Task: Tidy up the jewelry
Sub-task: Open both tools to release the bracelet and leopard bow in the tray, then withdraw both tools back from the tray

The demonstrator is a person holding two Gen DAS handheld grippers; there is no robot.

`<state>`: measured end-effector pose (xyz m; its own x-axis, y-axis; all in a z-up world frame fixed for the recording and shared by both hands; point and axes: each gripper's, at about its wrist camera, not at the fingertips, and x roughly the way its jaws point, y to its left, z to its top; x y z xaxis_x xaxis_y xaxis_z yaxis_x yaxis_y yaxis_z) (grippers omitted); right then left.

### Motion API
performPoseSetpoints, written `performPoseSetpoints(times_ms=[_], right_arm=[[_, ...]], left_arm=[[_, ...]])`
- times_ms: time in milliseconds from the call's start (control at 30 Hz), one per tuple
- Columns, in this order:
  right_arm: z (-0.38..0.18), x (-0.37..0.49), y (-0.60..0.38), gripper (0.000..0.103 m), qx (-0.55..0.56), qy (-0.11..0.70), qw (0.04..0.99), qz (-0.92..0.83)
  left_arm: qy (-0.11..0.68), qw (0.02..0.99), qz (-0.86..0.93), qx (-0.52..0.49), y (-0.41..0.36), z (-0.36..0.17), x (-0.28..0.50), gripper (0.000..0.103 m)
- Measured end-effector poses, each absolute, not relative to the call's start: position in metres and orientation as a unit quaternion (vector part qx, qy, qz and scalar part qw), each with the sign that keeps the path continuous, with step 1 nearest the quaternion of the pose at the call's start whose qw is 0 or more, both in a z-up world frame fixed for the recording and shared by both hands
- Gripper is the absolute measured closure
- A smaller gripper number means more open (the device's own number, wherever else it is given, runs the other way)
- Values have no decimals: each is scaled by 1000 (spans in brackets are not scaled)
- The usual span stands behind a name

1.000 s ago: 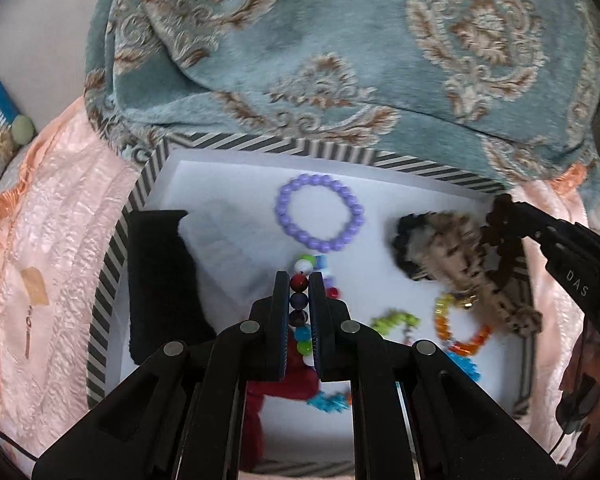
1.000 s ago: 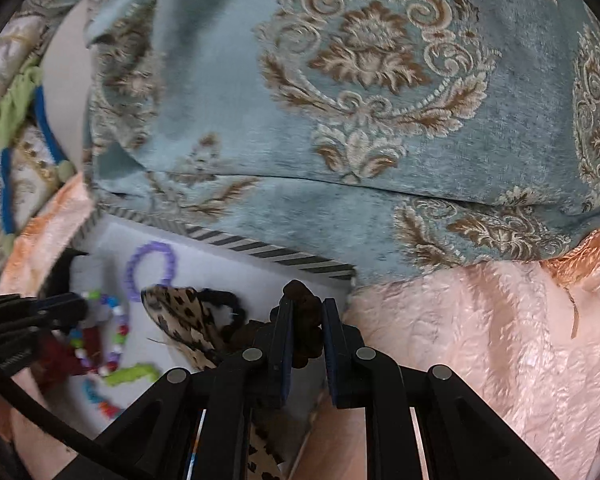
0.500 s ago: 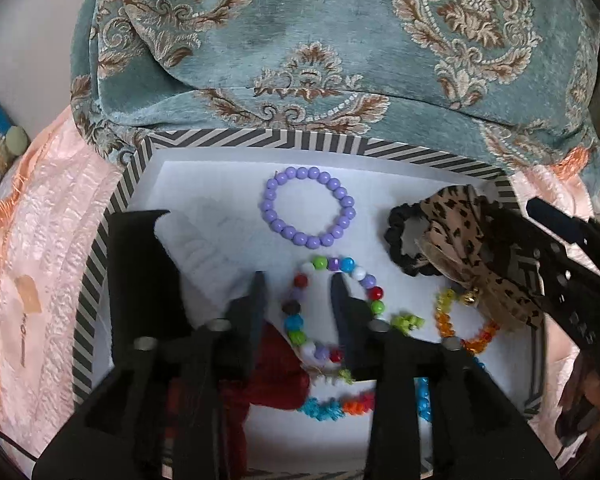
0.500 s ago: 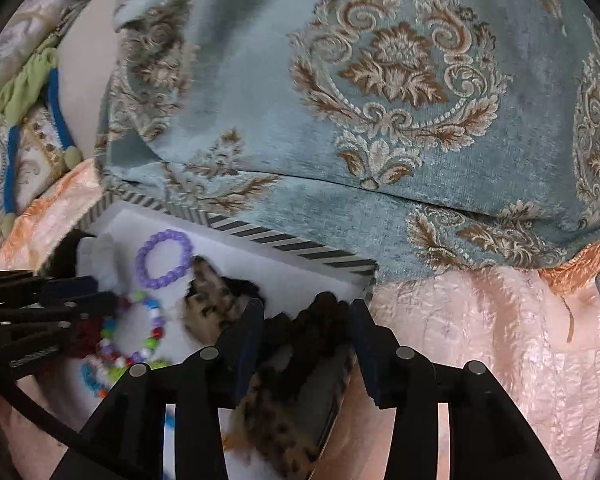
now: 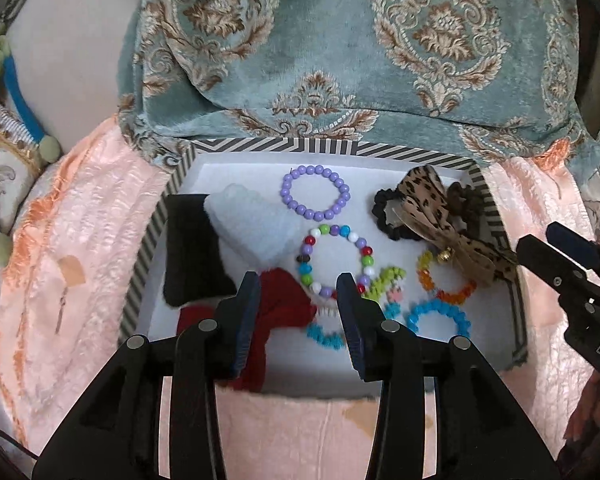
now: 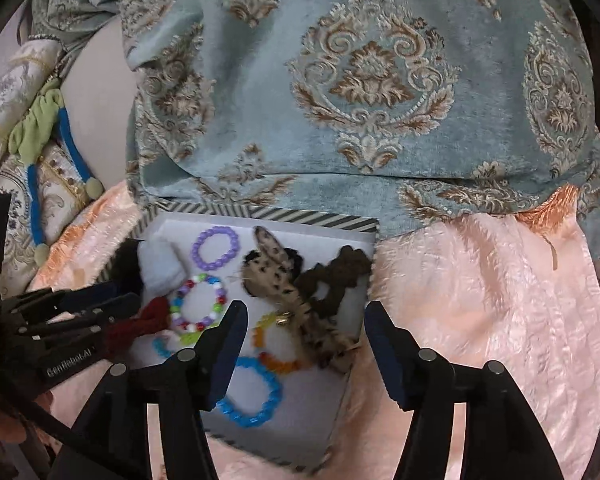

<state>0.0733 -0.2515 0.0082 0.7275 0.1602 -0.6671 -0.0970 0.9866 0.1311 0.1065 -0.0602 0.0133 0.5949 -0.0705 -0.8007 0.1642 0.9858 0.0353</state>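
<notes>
A striped box (image 5: 276, 146) with a white floor holds the jewelry. A multicolour bead bracelet (image 5: 314, 233) lies flat in its middle, just beyond my left gripper (image 5: 298, 284), whose jaws are opening with nothing pressed between them. Behind it lies a purple bead bracelet (image 5: 315, 168). A leopard-print bow scrunchie (image 6: 276, 264) and a brown scrunchie (image 6: 348, 260) rest at the box's right side, ahead of my right gripper (image 6: 306, 308). Its jaws are also opening and hold nothing. Orange (image 6: 278, 364) and blue (image 6: 274, 392) bracelets lie near the front.
The box sits on a peach quilted cover (image 6: 480, 300), against a teal patterned cushion (image 5: 340, 60). A black cloth (image 5: 192, 248), a pale pad (image 5: 252, 220) and a red scrunchie (image 5: 284, 300) fill the box's left side. Cushions with blue cord (image 5: 16, 80) lie far left.
The left gripper let go of the multicolour bracelet, which now lies in the box, and drew back. The right gripper released the brown scrunchie at the box's right side, opened wide and drew back.
</notes>
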Motion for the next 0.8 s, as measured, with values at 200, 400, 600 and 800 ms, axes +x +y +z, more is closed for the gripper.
performPoseSetpoints(times_ms=[200,400,600,800], right_arm=[[20,54,-232,42,53,356,930,72],[26,35,-220,39,55,351,932,70],[37,17,-210,31,46,338,938,66],[46,0,-201,30,36,327,942,71]], left_arm=[[427,902,-53,32,-47,30,79,64],[406,913,-45,17,-33,47,57,64],[381,924,-36,17,-27,62,37,62],[364,931,-34,14,-24,74,20,58]])
